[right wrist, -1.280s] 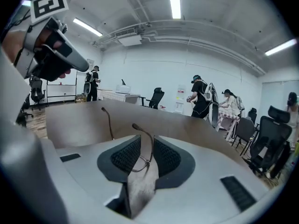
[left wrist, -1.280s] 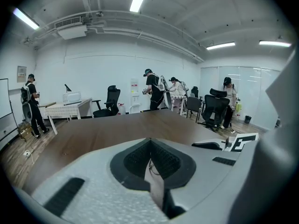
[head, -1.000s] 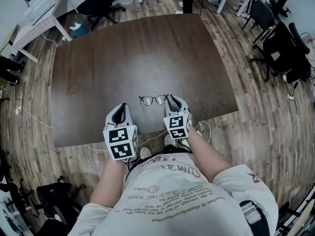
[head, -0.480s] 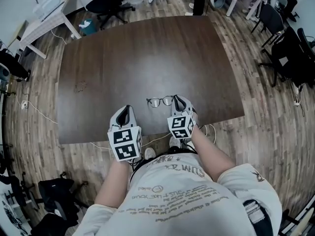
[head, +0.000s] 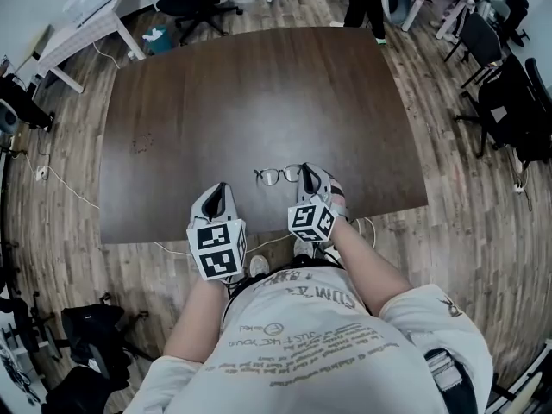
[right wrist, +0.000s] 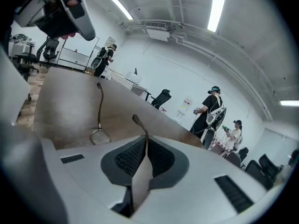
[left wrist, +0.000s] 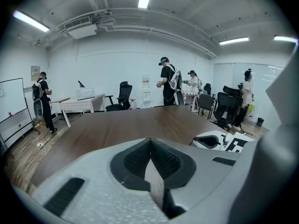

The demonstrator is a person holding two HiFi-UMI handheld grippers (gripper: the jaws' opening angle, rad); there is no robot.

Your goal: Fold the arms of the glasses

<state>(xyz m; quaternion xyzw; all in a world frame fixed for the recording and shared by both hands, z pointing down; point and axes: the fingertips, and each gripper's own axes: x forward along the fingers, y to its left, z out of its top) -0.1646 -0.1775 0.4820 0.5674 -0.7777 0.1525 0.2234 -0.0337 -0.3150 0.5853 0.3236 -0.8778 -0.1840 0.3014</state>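
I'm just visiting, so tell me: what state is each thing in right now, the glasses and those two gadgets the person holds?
glasses: on the table, both arms unfolded.
right hand-held gripper: shut on one arm of the glasses.
left hand-held gripper: shut, nothing between its jaws.

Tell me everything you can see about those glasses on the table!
The thin dark-rimmed glasses have two roundish clear lenses and slim, wire-like arms with curved tips. They sit near the front edge of the dark brown wooden table. The right gripper is shut on one arm, whose tip pokes out past the pads. The other arm sticks straight out, unfolded. The left gripper isn't touching them.
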